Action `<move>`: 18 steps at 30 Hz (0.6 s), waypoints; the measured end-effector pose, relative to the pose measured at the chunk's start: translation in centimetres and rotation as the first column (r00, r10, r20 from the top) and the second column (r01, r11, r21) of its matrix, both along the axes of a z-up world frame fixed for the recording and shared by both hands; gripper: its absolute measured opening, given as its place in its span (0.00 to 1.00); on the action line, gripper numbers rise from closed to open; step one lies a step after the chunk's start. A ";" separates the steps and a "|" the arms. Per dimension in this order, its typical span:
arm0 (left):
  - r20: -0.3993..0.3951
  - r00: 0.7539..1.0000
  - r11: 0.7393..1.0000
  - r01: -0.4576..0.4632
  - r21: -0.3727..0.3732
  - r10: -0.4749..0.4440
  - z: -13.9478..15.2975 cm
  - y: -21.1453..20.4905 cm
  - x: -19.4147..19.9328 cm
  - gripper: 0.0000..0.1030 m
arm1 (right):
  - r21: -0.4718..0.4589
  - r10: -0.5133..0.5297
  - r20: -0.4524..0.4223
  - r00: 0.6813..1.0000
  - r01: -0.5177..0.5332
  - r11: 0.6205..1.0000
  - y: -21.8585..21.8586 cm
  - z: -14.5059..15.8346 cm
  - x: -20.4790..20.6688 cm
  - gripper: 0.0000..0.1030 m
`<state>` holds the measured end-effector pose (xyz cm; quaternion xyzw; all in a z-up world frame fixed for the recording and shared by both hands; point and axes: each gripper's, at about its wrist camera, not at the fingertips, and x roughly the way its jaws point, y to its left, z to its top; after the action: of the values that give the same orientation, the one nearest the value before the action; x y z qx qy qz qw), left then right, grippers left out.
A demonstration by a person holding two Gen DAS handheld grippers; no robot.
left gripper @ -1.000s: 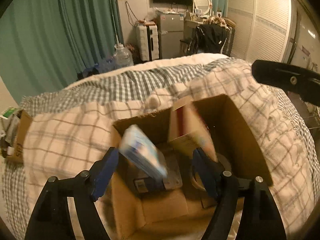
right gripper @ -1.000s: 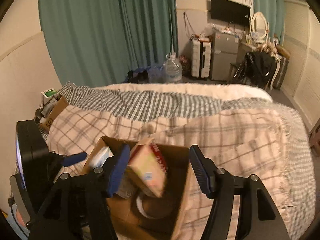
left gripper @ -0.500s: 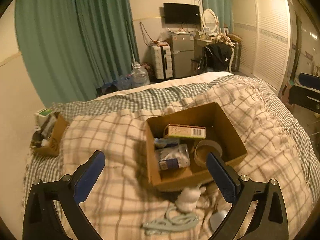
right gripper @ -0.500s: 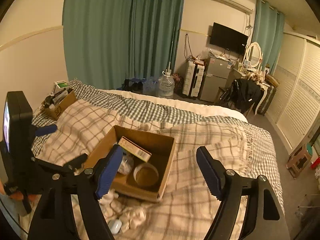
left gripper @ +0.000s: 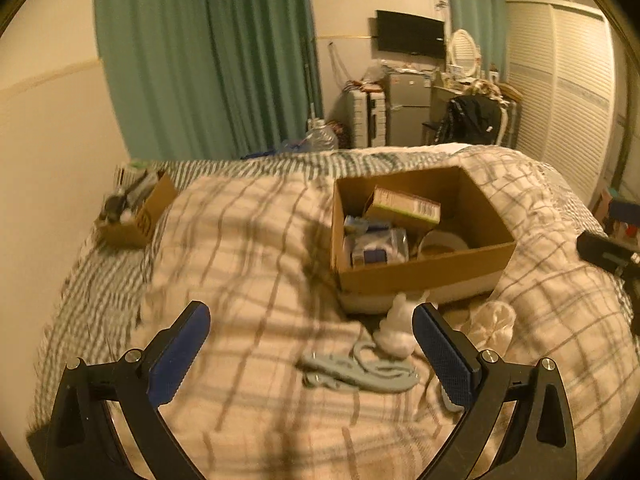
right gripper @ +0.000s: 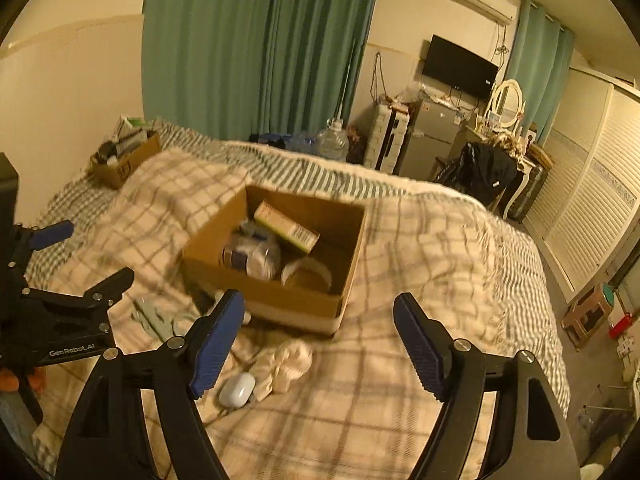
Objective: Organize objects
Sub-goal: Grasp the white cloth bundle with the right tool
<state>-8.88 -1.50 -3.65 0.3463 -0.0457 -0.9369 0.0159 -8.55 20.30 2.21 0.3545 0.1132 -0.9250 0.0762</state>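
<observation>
An open cardboard box point(left gripper: 424, 272) point(right gripper: 280, 300) sits on the bed. Inside are a green-tan carton point(left gripper: 404, 206) point(right gripper: 286, 226), a clear packet with a blue label point(left gripper: 378, 246) point(right gripper: 250, 256) and a tape roll point(left gripper: 442, 242) point(right gripper: 306, 274). In front of the box lie a pale green strap point(left gripper: 356, 368) point(right gripper: 154, 320), a white figure point(left gripper: 394, 328), a crumpled white cloth point(left gripper: 492, 322) point(right gripper: 286, 362) and a white earbud case point(right gripper: 237, 389). My left gripper point(left gripper: 310, 350) and right gripper point(right gripper: 320, 338) are both open and empty, above the blanket, short of the box.
A second small cardboard box point(left gripper: 136, 212) point(right gripper: 124, 160) full of items stands at the bed's far left by the wall. The checked blanket point(left gripper: 248, 240) covers the bed. Beyond the bed are curtains, a water jug point(right gripper: 332, 142), a fridge and wardrobes at the right.
Both grippers have let go of their items into the box and pulled back from it. The carton and packet now lie inside the box. The loose things in front have come into view.
</observation>
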 end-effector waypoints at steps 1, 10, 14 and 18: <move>0.007 1.000 1.000 -0.013 0.011 0.012 -0.8 -0.1 0.0 1.00 | -0.010 0.006 0.022 1.000 -0.006 1.000 -0.2 -0.9 -0.3 0.74; 0.082 0.996 0.999 -0.047 0.023 0.045 -5.3 -0.3 -1.4 1.00 | 0.055 -0.039 0.212 0.977 0.028 0.998 -0.5 -9.5 -5.2 0.74; 0.112 0.992 0.998 -0.052 0.022 0.049 -6.4 -0.4 -1.6 1.00 | 0.064 -0.039 0.308 0.951 0.020 0.998 -1.1 -13.4 -7.0 0.74; 0.135 0.989 0.998 -0.057 0.029 0.053 -6.8 -0.4 -2.0 1.00 | 0.034 0.001 0.388 0.922 -0.015 0.999 -1.9 -15.6 -7.9 0.60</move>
<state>-10.90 -1.87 -10.49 0.4099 -0.0220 -0.9113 0.0331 -16.40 18.42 -13.34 0.5314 0.1139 -0.8341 0.0944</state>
